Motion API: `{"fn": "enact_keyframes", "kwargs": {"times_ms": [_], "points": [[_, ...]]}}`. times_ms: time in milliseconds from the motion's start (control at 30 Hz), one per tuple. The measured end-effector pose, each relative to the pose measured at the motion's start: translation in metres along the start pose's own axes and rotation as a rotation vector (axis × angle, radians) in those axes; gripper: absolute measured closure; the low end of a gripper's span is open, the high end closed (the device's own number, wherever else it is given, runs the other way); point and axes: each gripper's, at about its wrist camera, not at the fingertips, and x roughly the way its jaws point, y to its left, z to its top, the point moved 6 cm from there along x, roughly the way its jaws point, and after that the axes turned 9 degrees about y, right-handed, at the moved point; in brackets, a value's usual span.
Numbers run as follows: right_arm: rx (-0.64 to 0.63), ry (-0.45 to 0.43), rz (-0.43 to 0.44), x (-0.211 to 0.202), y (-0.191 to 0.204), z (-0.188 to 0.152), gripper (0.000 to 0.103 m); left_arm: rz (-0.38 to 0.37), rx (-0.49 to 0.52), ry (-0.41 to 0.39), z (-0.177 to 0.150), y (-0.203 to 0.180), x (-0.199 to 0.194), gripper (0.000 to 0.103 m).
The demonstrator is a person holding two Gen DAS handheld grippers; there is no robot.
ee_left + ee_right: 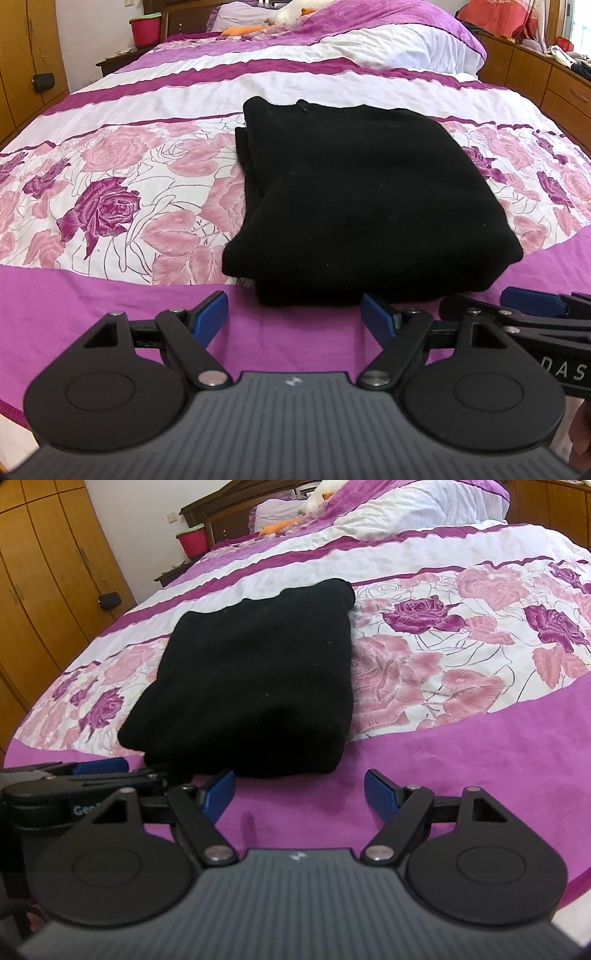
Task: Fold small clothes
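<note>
Left gripper (294, 317): jaws released and standing wide, blue pads (210, 312) on either side, nothing between them but the plain magenta band of the bedspread (92, 295). Right gripper (299, 797): jaws likewise released and wide, empty, over the same magenta band; it sits just beside the left gripper, each showing at the edge of the other's view. Black garment (351, 192): folded into a thick rectangular bundle, lying flat on the bedspread just beyond both sets of fingertips, ahead and slightly right of the left jaws, ahead and slightly left of the right jaws, its near edge close to the pads but apart from them. Further out: rose-patterned and striped bands of bedspread, a pillow (388, 40), a red bucket (144, 28), wooden wardrobe doors (40, 590).
</note>
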Motion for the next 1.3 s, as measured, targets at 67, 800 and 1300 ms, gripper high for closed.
{"fn": "enact_keyframes", "kwargs": {"times_ms": [67,800,1300], "points": [[-0.001,0.002,0.002,0.0003,0.0003,-0.0002,0.024,0.000,-0.001,0.004,-0.0004,0.0001,0.0009,0.020],[0.005,0.005,0.010,0.0000,0.0012,-0.0007,0.024,0.004,0.000,0.009,-0.0006,0.0007,0.0025,0.020],[0.006,0.005,0.010,0.0002,0.0011,-0.0006,0.025,0.005,0.001,0.009,0.0000,0.0008,0.0033,0.020]]}}
